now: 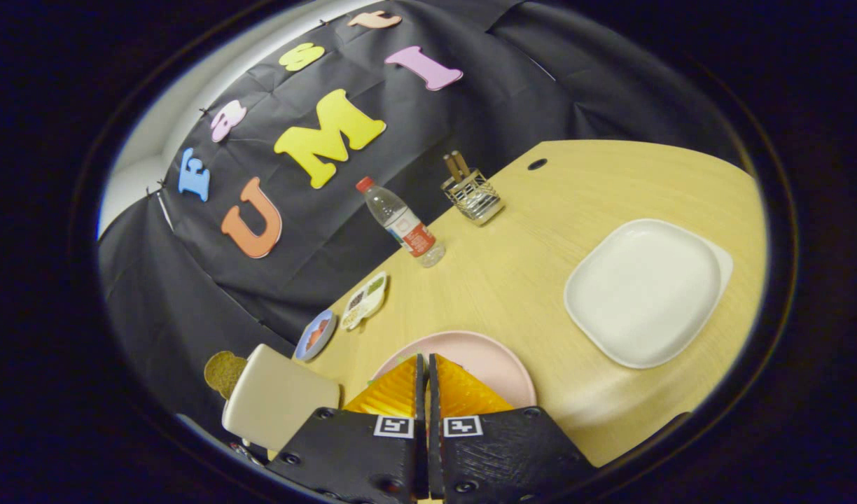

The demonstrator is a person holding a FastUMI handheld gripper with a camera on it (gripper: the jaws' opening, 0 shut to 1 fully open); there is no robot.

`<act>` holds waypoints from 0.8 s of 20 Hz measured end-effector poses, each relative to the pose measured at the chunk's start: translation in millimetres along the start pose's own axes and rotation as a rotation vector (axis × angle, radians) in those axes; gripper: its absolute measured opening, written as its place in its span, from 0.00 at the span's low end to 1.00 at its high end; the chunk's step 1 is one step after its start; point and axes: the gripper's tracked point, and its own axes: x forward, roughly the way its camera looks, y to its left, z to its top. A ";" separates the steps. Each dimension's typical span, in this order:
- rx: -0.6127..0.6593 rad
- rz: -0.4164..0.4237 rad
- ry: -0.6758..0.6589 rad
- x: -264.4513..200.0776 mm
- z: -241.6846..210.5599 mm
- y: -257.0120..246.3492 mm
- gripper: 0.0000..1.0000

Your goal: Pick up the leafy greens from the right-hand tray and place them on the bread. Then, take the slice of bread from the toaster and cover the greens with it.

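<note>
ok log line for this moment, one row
tool: shut, nothing seen held | over pink plate | toaster beside it | white tray bare

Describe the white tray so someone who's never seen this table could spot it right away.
Start at the wooden table, then look past the shut gripper and the pink plate in front of it. The white tray lies beyond, flat on the wood. It alone is square with rounded corners; the plate is round.

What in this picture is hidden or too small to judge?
- Pink plate: the near part is hidden behind the hand-held gripper, whose fingers are closed together, so any bread or greens there cannot be confirmed.
- Toaster: its slot is unseen.
- Small dishes: contents too small.
</note>
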 end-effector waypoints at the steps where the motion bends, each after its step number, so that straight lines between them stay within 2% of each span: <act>1: -0.007 -0.013 0.005 -1.1 -0.9 -3.0 0.08; 2: -0.019 -0.023 0.014 0.1 -4.6 -4.9 0.10; 4: -0.053 -0.053 0.025 -1.2 -7.7 -11.6 0.23; 6: -0.079 -0.077 0.003 -6.8 -3.0 -13.8 0.39; 11: -0.178 -0.118 -0.098 -30.0 21.6 -4.7 0.86; 12: -0.210 -0.128 -0.137 -37.0 28.9 -0.8 0.92; 13: -0.246 -0.143 -0.181 -44.5 38.6 3.9 0.96; 16: -0.360 -0.160 -0.299 -69.7 56.2 31.2 0.96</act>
